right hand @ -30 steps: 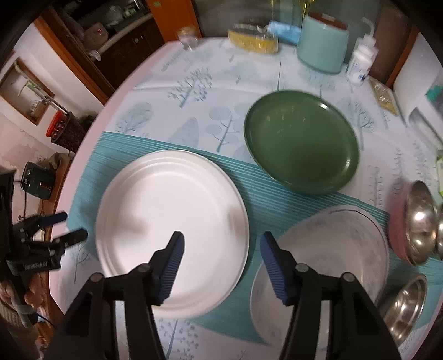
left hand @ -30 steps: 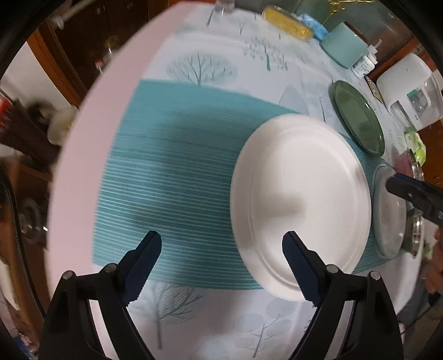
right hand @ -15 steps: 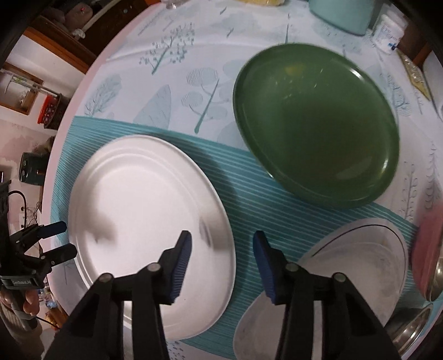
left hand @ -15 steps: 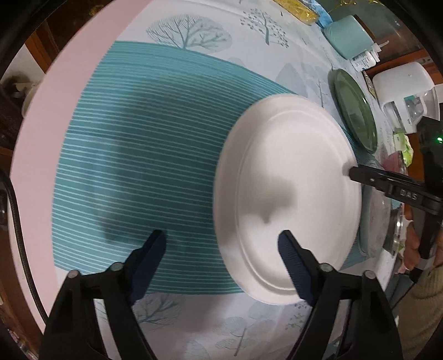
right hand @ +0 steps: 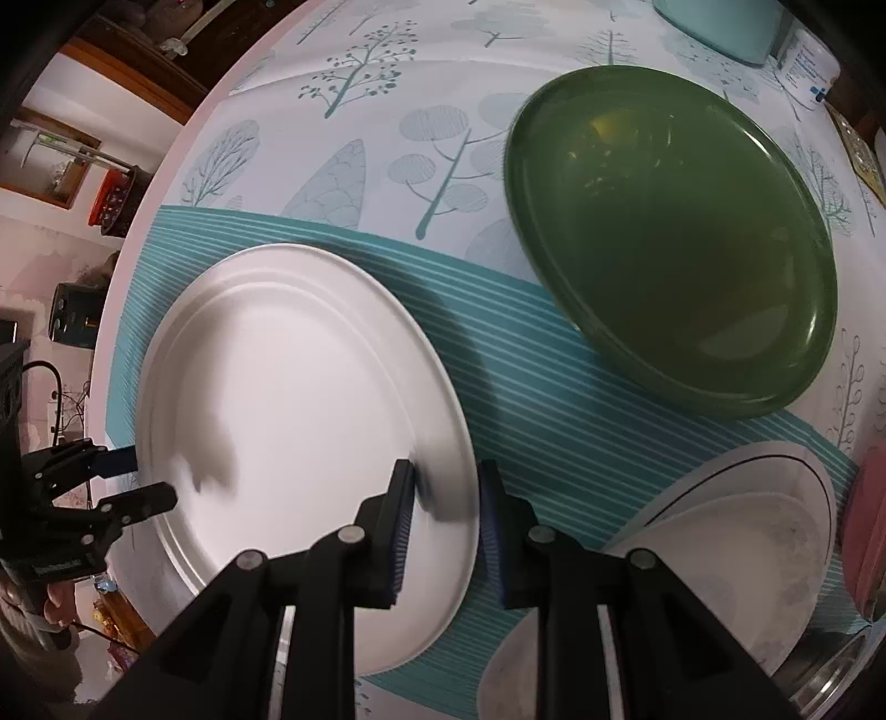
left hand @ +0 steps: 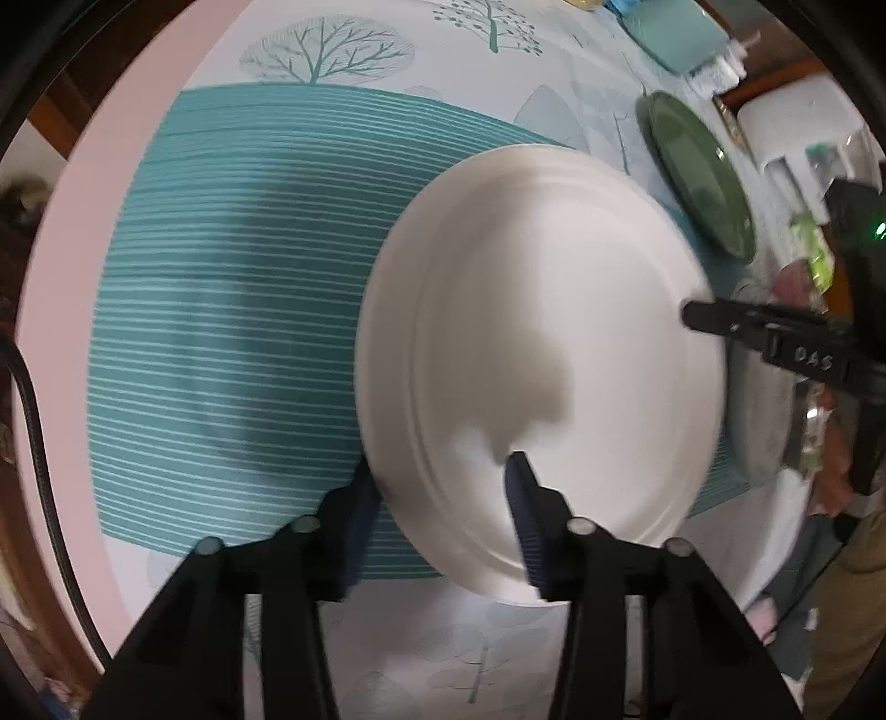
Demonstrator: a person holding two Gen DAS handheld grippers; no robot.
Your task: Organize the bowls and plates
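Observation:
A white plate [left hand: 554, 332] [right hand: 299, 399] lies on the teal striped mat [left hand: 221, 332]. My left gripper [left hand: 440, 487] points down over the plate's left rim, one finger outside the edge and one over the plate; its jaws are closing and a gap still shows. My right gripper [right hand: 446, 498] straddles the opposite rim the same way, jaws closing, narrow, with the rim between the pads. Each gripper appears in the other's view: the right gripper [left hand: 698, 318] at the far edge, the left gripper [right hand: 133, 476] at the plate's left side.
A green plate [right hand: 675, 238] [left hand: 703, 177] sits beyond the mat. A white plate with a dark rim line [right hand: 747, 526] lies at the right, next to a pink bowl [right hand: 869, 526] and a steel bowl [right hand: 830, 670]. A teal canister [left hand: 675, 33] and a white appliance [left hand: 797, 127] stand at the back.
Both grippers have come down onto the white plate and their jaws have narrowed. Each now straddles a rim where before it hung wide above the plate.

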